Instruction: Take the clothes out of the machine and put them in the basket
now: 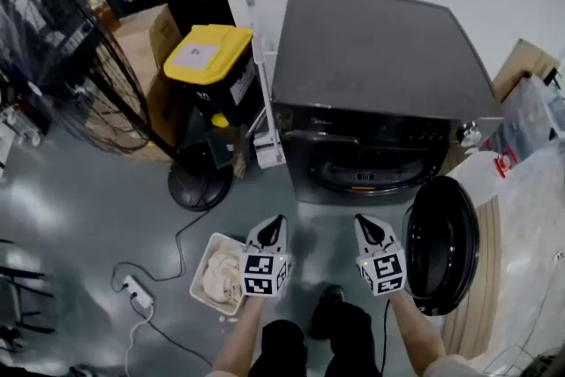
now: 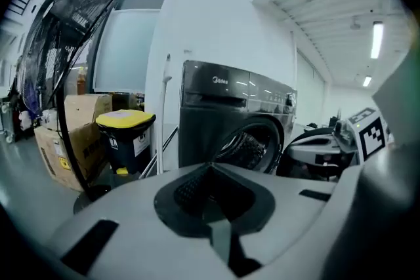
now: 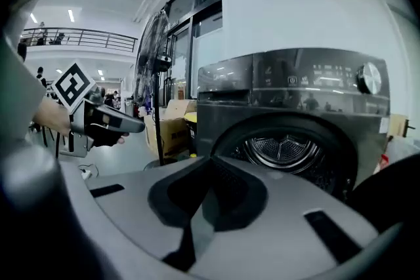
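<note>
Grey floor [image 1: 71, 199] carries a dark machine [image 1: 380, 75] standing against the white wall, its round door [image 1: 441, 243] swung open to the right. Pale clothes [image 1: 221, 274] lie in the basket [image 1: 198, 276] on the floor, just left of the left claw [image 1: 274, 223]. It and the right claw [image 1: 366, 225] are held side by side before the machine's opening, both clenched on nothing.

The drum mouth [image 1: 366, 175] of the machine [image 1: 380, 57] is standing open, straight ahead of the left claw [image 1: 274, 220] and the right claw [image 1: 363, 221]. The round door [image 1: 441, 245] is hanging wide, hemming in the right side. The basket [image 1: 196, 287] is sitting just left of the left claw. Beyond it a fan base [image 1: 199, 188], a yellow-lidded bin [image 1: 210, 57] and a power strip [image 1: 139, 291] are crowding the floor.
</note>
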Action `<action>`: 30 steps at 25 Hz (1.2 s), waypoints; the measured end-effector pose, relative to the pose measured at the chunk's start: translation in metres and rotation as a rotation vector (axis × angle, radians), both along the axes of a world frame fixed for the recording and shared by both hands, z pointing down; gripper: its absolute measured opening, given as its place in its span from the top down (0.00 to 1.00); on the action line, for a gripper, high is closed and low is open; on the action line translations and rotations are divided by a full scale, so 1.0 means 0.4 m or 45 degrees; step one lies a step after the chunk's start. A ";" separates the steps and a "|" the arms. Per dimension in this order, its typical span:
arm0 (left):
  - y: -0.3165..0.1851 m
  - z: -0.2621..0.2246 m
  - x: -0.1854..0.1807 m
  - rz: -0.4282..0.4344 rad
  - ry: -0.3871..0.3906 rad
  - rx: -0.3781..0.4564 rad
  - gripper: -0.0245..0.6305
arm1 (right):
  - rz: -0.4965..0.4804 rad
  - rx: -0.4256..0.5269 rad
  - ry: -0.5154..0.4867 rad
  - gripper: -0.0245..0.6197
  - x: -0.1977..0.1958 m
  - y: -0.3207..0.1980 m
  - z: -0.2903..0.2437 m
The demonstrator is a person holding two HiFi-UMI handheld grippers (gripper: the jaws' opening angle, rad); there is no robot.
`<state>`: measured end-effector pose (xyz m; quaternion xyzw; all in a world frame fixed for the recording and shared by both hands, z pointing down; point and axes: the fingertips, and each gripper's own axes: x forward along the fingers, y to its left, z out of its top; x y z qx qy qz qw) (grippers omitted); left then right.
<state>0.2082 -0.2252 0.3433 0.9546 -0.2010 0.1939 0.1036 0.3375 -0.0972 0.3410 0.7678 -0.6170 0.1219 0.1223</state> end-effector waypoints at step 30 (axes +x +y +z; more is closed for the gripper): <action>0.092 -1.031 -0.220 0.015 0.176 0.097 0.93 | 0.295 0.149 0.055 0.93 -0.132 0.236 -1.075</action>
